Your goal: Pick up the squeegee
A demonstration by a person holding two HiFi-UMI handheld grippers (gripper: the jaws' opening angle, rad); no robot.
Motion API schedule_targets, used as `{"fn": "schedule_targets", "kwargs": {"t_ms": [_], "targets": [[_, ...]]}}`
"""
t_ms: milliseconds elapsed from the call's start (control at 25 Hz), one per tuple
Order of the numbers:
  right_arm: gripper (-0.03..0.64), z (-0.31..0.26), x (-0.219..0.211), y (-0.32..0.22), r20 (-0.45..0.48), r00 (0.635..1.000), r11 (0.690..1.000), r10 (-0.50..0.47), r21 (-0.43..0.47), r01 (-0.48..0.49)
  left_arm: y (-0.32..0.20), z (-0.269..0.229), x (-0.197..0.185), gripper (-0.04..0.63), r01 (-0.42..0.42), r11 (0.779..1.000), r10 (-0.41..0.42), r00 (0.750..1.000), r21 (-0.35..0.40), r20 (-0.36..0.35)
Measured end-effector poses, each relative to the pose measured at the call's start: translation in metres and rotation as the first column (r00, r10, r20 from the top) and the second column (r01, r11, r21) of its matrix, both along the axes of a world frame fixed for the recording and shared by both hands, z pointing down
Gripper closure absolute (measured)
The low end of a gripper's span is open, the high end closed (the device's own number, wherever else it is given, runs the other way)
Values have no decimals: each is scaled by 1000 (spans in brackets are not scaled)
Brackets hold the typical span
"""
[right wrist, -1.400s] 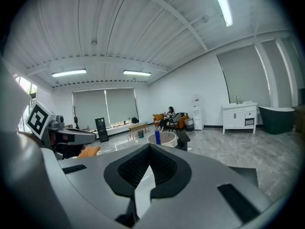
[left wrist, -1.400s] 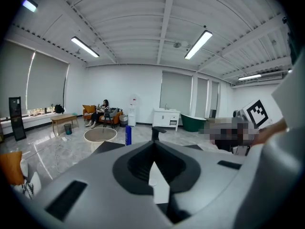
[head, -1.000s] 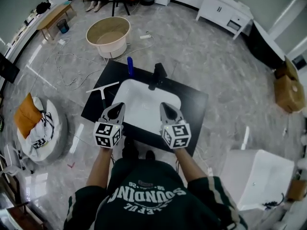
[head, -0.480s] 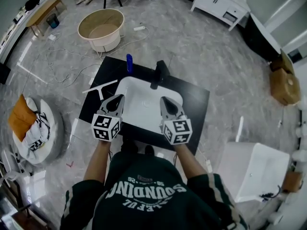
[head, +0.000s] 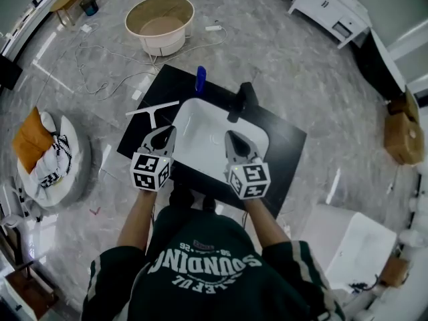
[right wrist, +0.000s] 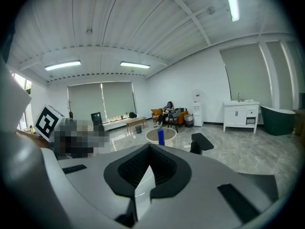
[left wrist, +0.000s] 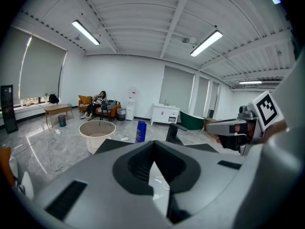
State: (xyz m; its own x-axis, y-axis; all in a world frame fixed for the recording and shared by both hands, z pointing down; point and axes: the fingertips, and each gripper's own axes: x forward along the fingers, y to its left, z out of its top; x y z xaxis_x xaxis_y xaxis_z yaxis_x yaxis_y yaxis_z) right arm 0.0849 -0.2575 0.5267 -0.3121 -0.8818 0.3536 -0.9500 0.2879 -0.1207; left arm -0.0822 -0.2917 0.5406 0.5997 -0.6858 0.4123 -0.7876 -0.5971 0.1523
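The squeegee (head: 152, 110), a white blade with a dark handle, lies on the black counter (head: 284, 146) just left of the white sink (head: 200, 122). My left gripper (head: 166, 132) hovers over the sink's near left corner, its tip close to the right of the squeegee's handle, shut and empty. Over the sink's near right part, my right gripper (head: 232, 136) is likewise shut with nothing in it. The left gripper view shows closed jaws (left wrist: 153, 163) and no squeegee. In the right gripper view the jaws (right wrist: 148, 168) also meet.
A blue bottle (head: 200, 79) and a black faucet (head: 242, 101) stand at the sink's far edge. A round beige tub (head: 160, 22) sits on the floor beyond, with cables beside it. A white cushion pile (head: 50, 159) lies to the left, a white basin (head: 351, 249) to the right.
Both grippers have moved forward and a little lower over the sink's near edge. The left tip is now closer to the squeegee's handle. Jaws stayed shut.
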Motion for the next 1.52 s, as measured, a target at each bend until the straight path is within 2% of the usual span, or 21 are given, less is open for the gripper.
{"fn": "schedule_targets", "kwargs": {"t_ms": [280, 600, 800, 920, 1040, 1520], "targets": [[617, 15, -35, -11, 4, 997, 996, -83, -38, 83, 3, 20, -37, 594, 91, 995, -91, 996, -46, 11], [617, 28, -59, -18, 6, 989, 987, -145, -61, 145, 1, 41, -67, 588, 194, 977, -191, 981, -85, 38], [617, 36, -63, -19, 13, 988, 984, -154, -85, 154, -1, 53, -78, 522, 248, 962, -244, 968, -111, 53], [617, 40, -64, -20, 12, 988, 983, -155, -94, 156, -4, 62, -84, 454, 279, 951, -273, 960, -132, 58], [617, 42, -63, -21, 13, 988, 983, -153, -102, 154, -7, 68, -87, 420, 295, 943, -288, 955, -155, 67], [617, 50, -54, -24, 9, 992, 984, -123, -129, 124, -19, 114, -95, 419, 324, 908, -294, 945, -265, 147]]}}
